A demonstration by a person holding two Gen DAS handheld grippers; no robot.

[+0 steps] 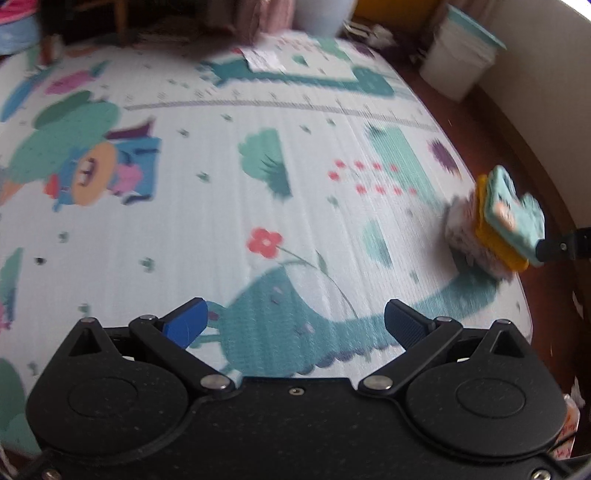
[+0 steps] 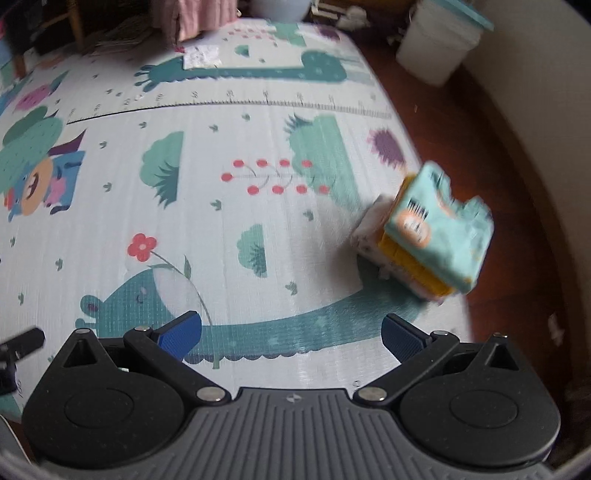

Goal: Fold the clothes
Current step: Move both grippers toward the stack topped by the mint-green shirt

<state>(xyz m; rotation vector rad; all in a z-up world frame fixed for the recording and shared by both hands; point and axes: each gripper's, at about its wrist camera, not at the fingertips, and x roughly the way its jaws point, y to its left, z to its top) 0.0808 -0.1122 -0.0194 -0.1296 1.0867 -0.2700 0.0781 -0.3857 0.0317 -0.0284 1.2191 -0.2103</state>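
A stack of folded clothes point(image 2: 428, 236) sits at the right edge of the play mat point(image 2: 229, 221): a teal garment with an orange print on top, a yellow one under it, a white patterned one at the bottom. The same stack of folded clothes point(image 1: 495, 221) shows at the right of the left wrist view. My left gripper point(image 1: 295, 323) is open over the mat point(image 1: 221, 184), nothing between its blue fingers. My right gripper point(image 2: 291, 334) is open too, empty, left of and nearer than the stack. A black part of the right gripper point(image 1: 565, 247) reaches in beside the stack.
A white bin with a teal lid point(image 2: 439, 40) stands on the dark wooden floor point(image 2: 491, 155) at the far right by the wall. A paper sheet point(image 2: 201, 56) lies at the mat's far end. Pink fabric point(image 2: 192, 18) and chair legs are behind it.
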